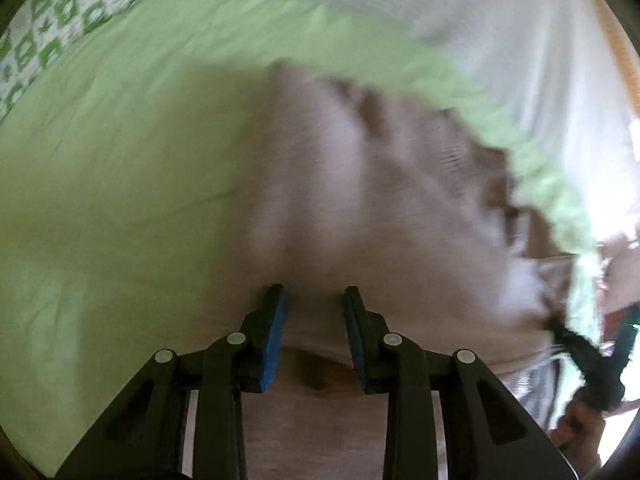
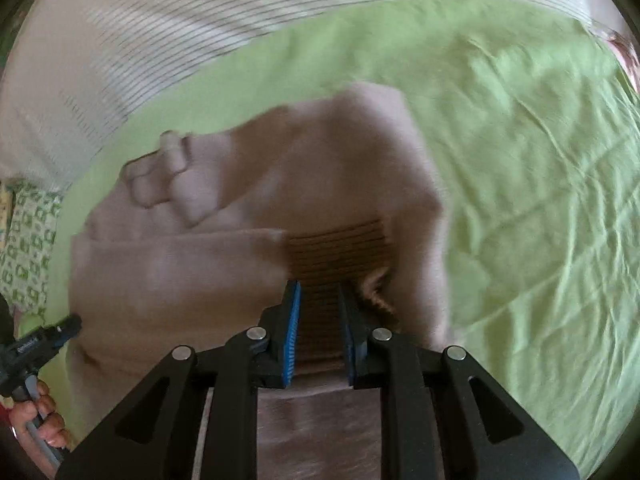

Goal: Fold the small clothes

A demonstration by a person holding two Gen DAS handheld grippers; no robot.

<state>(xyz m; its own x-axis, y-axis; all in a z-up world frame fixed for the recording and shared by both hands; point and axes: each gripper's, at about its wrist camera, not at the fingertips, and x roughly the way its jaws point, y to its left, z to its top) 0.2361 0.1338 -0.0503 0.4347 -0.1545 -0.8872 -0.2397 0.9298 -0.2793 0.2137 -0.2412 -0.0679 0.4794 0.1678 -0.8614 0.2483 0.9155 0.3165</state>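
Lying partly folded on the green sheet [image 2: 520,160]: one small beige knit garment [image 2: 208,272], soft, light and floppy, likely best taken at the ribbed hem [image 2: 340,244] or a corner. Two grippers: left gripper [image 1: 316,300] partly open with cloth between its blue pads, grip unclear; right gripper [image 2: 320,292] narrowly parted over the ribbing, apparently not pinching. Beyond, one striped cloth [image 2: 160,60].
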